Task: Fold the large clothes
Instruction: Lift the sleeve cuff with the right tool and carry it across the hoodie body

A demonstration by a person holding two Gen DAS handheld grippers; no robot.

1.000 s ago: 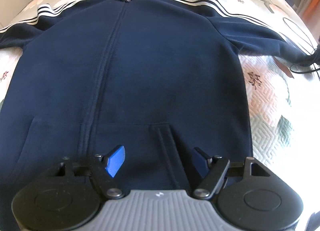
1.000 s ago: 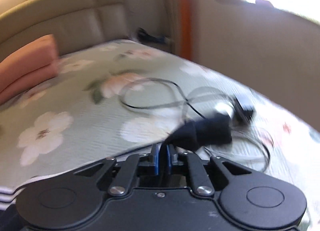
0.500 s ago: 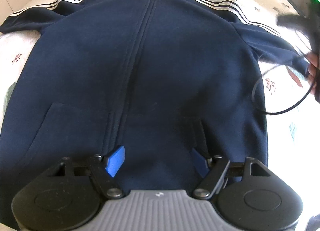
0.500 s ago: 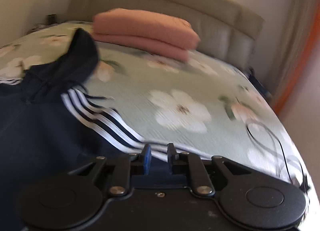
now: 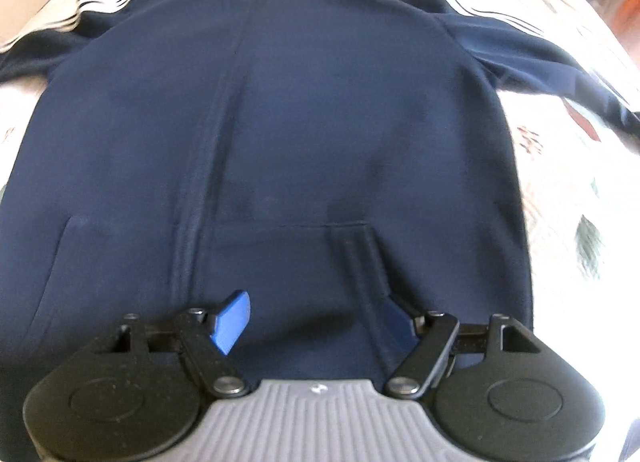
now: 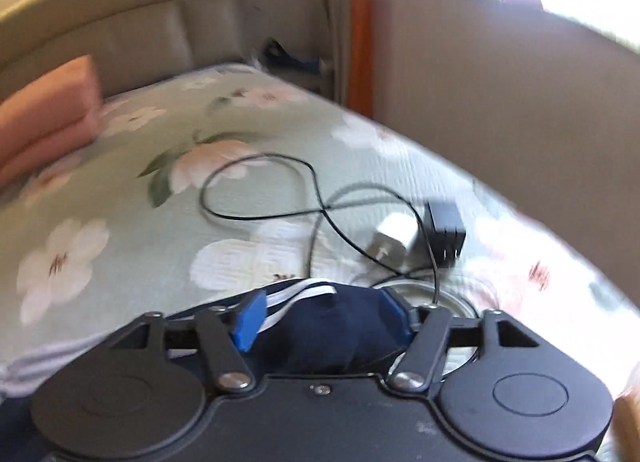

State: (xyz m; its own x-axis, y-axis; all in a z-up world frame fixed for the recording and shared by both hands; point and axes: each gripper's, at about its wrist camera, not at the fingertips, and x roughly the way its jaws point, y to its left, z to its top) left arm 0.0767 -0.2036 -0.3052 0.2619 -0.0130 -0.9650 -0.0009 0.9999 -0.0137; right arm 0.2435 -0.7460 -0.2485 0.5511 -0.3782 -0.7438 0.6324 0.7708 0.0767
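Hoodie [image 5: 304, 134]: lying flat and front-up on the bed, zip running up the middle, striped sleeves spreading to both sides.
Left gripper [image 5: 314, 320]: hanging over the hoodie's hem by the pocket, jaws standing wide apart, gripping nothing.
Right gripper [image 6: 322, 316]: jaws standing apart, a navy sleeve end [image 6: 332, 326] with white stripes sitting between them; whether the pads are touching it, I cannot tell.
Bed [image 6: 120, 190]: wearing a pale green quilted cover with big white and pink flowers.
Cable [image 6: 256, 186]: looping on the cover beyond the sleeve, near a white plug [image 6: 394, 240] and a black adapter [image 6: 446, 226].
Pink fabric [image 6: 44, 110]: lying folded near the padded beige headboard [image 6: 132, 22].
Room: beige wall [image 6: 500, 94], orange strip [image 6: 360, 22], bright window showing top right.
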